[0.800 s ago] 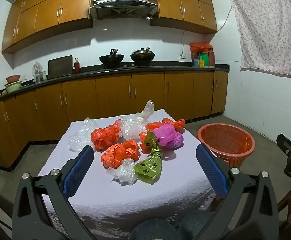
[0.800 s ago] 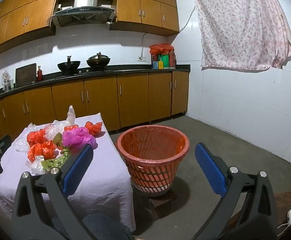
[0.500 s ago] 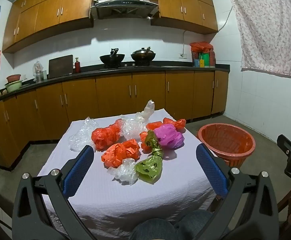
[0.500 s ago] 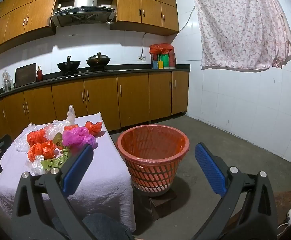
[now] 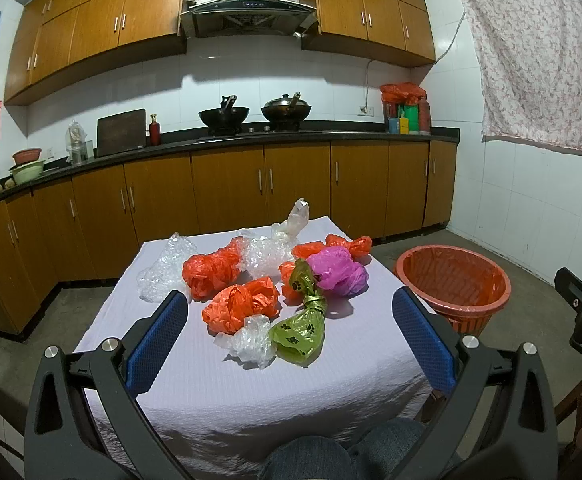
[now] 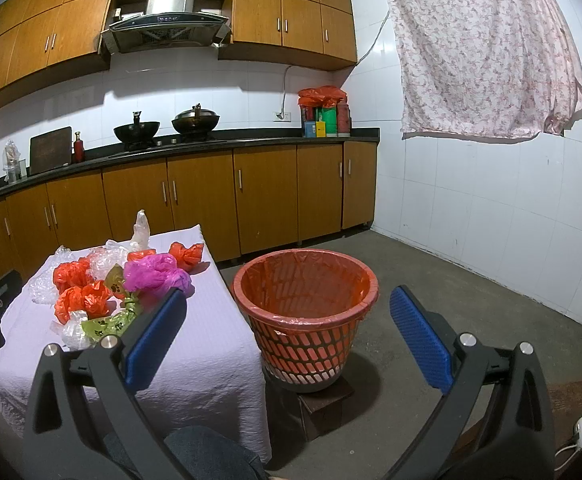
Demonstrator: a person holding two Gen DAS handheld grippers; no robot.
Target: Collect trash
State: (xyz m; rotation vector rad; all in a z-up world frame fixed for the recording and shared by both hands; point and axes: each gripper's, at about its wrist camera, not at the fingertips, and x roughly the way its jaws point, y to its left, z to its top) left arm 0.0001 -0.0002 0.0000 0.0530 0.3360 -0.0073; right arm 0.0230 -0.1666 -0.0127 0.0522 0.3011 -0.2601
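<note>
From the left wrist, the left claw point(image 5: 291, 338) hangs above the near edge of the worktop draped in a pale lilac cloth point(image 5: 343, 380), its blue-padded fingers point(image 5: 157, 336) spread wide with nothing between them. The trash lies in a loose cluster at the middle of the cloth: a green plastic bag printed with black paw marks point(image 5: 301, 330) nearest, a small wad of clear crumpled plastic point(image 5: 251, 342) touching its left side, a crumpled orange plastic bag point(image 5: 241, 306) just behind that, and a magenta plastic bag point(image 5: 337, 272) to the right. More orange bags and clear bubble wrap point(image 5: 163, 268) sit farther back. A round orange plastic basket point(image 5: 453, 286) stands off the worktop's right edge. A denim-covered knee point(image 5: 307, 458) shows at the bottom.

From the right wrist, the right claw point(image 6: 289, 338) is also spread wide and holds nothing, pointing at the orange basket point(image 6: 305, 316), which is lined with an orange bag and sits on a dark block on the concrete floor point(image 6: 451, 280), beside the worktop point(image 6: 211, 320). The bags point(image 6: 155, 274) lie on the cloth at left.
</note>
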